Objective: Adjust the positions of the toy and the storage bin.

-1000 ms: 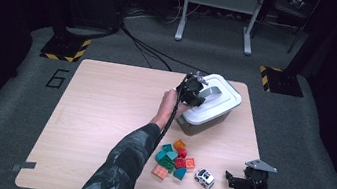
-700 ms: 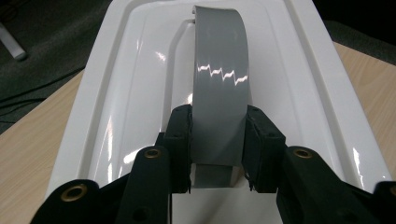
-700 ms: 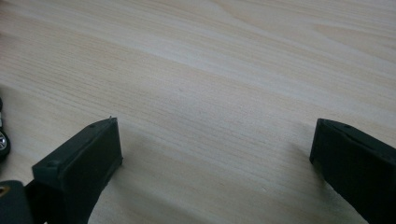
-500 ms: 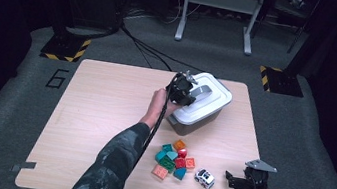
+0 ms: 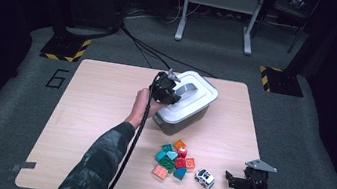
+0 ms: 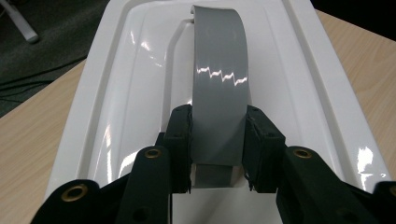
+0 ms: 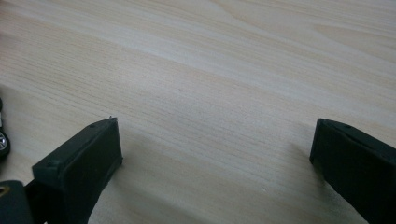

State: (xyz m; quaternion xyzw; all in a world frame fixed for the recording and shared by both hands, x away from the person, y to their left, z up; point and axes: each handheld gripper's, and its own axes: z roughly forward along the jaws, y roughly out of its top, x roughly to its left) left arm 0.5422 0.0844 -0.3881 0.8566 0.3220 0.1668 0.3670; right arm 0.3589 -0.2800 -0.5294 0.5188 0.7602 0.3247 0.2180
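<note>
Left claw [image 6: 214,140] clamps the grey handle [image 6: 218,84] of the white lidded box [image 5: 186,101], long axis running diagonally across the surface [image 5: 98,109].

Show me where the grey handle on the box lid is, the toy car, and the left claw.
grey handle [image 6: 219,74], left gripper view, middle of its arched strap.
toy car [image 5: 204,178], high view, its white roof.
left claw [image 6: 218,140], left gripper view, between its tips, shut on the handle.

The person is wearing a dark camouflage sleeve [image 5: 95,164]; both black tongs [image 5: 166,90] are showing brass-ringed screw holes and trailing black cables.
</note>
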